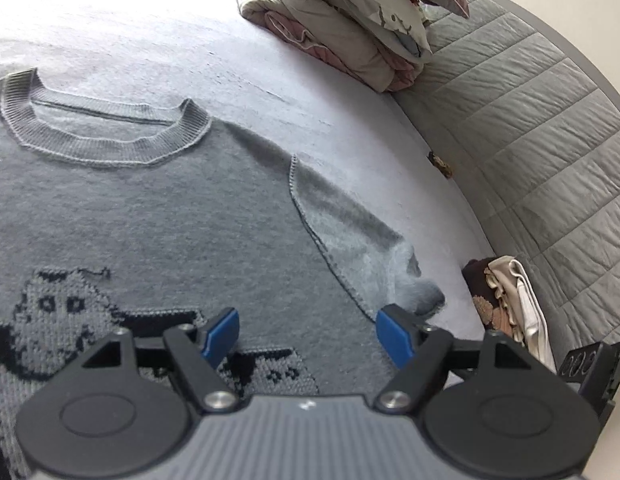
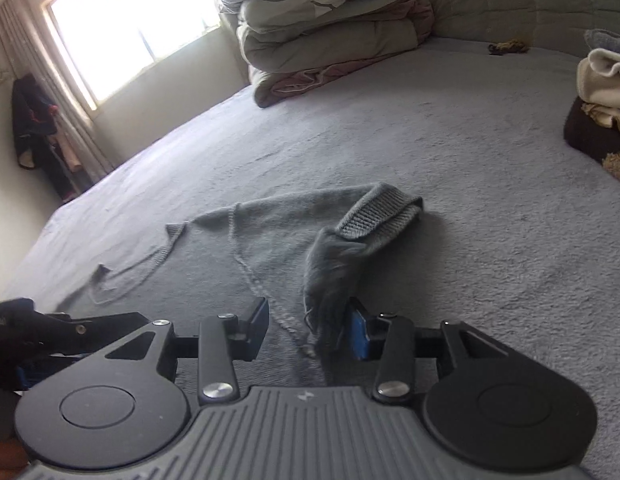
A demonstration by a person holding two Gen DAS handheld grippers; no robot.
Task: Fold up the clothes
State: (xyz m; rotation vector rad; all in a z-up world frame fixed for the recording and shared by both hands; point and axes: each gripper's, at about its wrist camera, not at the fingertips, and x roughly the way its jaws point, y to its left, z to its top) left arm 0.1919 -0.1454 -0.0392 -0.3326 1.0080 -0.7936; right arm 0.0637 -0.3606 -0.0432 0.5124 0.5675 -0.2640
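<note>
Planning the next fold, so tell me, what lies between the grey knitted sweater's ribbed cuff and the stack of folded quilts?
Only bare grey bedspread, in the right wrist view, between the ribbed cuff of the grey knitted sweater and the folded quilts.

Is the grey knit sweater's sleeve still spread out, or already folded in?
Partly folded: the grey knit sweater's sleeve is bent back on itself, ribbed cuff lying on top. The sweater's body lies spread flat.

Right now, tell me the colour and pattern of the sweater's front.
The sweater is grey with a dark knitted animal figure; the left wrist view shows it best.
</note>
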